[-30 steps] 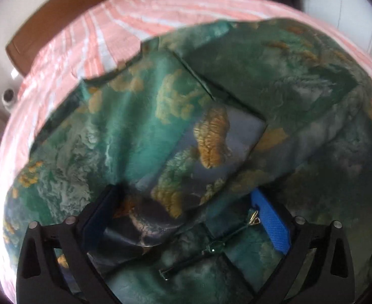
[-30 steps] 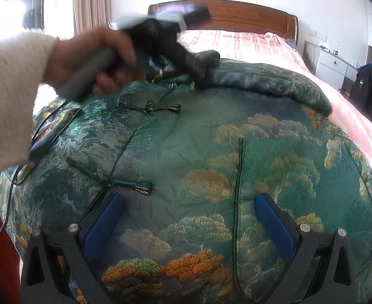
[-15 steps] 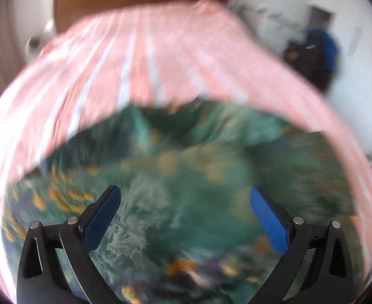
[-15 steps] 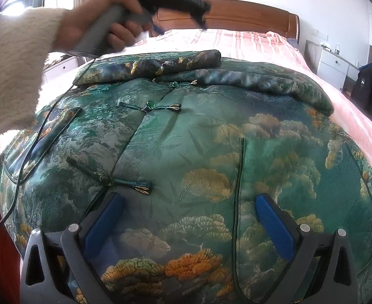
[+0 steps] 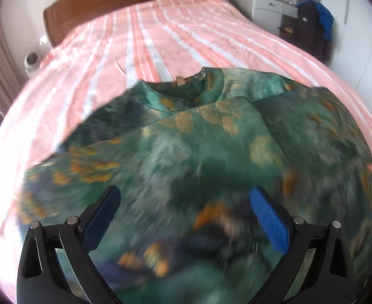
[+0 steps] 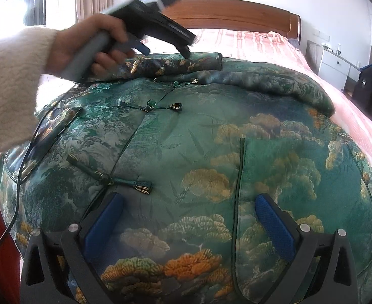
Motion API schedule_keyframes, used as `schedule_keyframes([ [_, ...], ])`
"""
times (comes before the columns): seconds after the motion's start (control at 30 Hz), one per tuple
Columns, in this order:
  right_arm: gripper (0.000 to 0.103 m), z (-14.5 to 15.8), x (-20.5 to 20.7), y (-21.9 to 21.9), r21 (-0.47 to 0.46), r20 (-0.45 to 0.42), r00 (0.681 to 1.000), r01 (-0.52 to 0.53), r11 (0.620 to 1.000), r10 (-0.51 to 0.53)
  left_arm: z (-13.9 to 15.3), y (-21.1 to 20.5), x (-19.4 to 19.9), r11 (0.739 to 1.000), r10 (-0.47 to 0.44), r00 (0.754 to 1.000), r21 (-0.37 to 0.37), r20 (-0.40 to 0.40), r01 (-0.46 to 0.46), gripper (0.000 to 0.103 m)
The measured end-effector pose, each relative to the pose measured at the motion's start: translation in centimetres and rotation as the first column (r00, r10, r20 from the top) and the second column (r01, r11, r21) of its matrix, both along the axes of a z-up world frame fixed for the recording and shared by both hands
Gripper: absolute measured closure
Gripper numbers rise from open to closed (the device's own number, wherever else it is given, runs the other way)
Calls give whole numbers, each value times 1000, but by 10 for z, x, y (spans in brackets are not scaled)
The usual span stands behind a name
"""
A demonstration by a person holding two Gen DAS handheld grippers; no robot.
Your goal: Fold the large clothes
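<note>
Below the spread jaws of the left gripper, the green brocade jacket with orange tree patterns smears into motion blur. Beneath the right gripper, its hem runs off the frame. The left gripper's far fingertip is blurred against the folded sleeve.

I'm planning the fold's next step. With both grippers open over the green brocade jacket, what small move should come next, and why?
Probably lower the left gripper and close it on the green brocade jacket near the folded sleeve. Both grippers' jaws stand open and hold nothing; the right gripper is over the flat front.
</note>
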State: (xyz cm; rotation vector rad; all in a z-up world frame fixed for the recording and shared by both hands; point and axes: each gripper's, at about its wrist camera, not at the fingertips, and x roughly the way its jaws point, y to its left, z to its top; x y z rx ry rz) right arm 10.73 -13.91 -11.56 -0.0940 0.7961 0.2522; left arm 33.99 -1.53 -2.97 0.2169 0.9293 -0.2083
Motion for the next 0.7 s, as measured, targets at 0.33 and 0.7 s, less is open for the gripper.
schedule_keyframes([
  [0.33,0,-1,1,0,-7,-5,1000,4,1000,-4,41,68,-83,998,34,999,59,24,-35,1],
  [0.7,0,-1,2,0,-9,-6,1000,4,1000,-4,69,109,-146,895,142,987,418,69,-158,1],
])
